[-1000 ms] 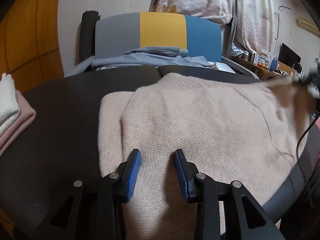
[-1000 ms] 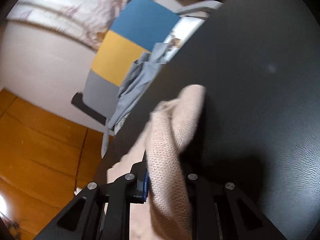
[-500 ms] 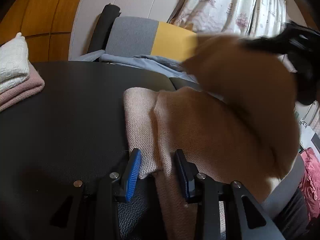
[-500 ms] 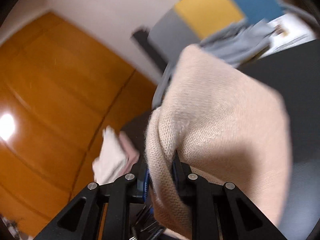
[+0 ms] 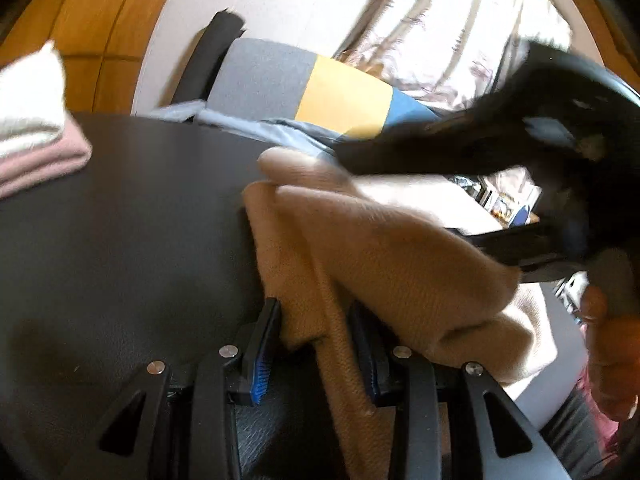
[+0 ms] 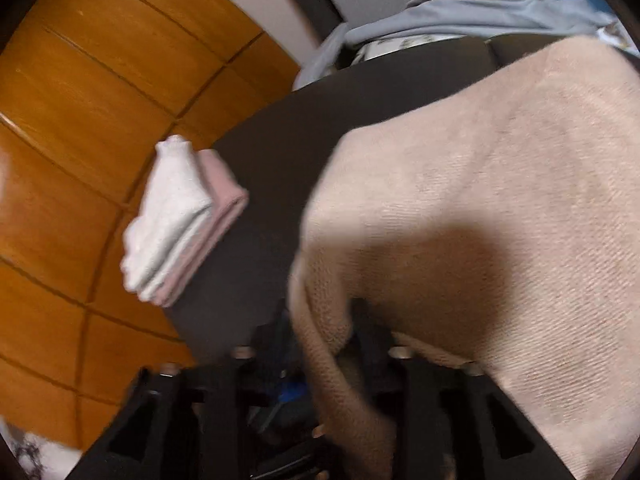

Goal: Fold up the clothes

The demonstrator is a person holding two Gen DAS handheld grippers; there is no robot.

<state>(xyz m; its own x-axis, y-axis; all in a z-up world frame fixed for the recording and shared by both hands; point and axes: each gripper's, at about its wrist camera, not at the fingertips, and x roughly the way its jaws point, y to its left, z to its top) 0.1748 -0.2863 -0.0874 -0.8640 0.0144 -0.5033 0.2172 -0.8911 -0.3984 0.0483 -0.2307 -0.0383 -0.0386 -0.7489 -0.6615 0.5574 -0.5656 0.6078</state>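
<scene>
A beige knit sweater (image 5: 392, 264) lies on the black table (image 5: 132, 232), folded over itself. My left gripper (image 5: 316, 316) is open, its blue-padded jaws standing either side of the sweater's near left edge. My right gripper (image 6: 324, 324) has the sweater's (image 6: 500, 208) edge between its jaws, with a gap showing beside the cloth, and carries that side leftward. In the left wrist view the right gripper's black body (image 5: 520, 152) hangs blurred above the sweater, with the person's hand (image 5: 608, 344) at the right edge.
A folded white and pink stack (image 6: 180, 220) sits at the table's left edge, also in the left wrist view (image 5: 36, 132). A grey, yellow and blue chair (image 5: 304, 88) with grey-blue garments (image 6: 472, 20) stands behind the table. An orange wooden floor (image 6: 80, 100) lies to the left.
My right gripper swung the sweater's right side up and over to the left, across the body. My left gripper stayed open at the sweater's near left edge.
</scene>
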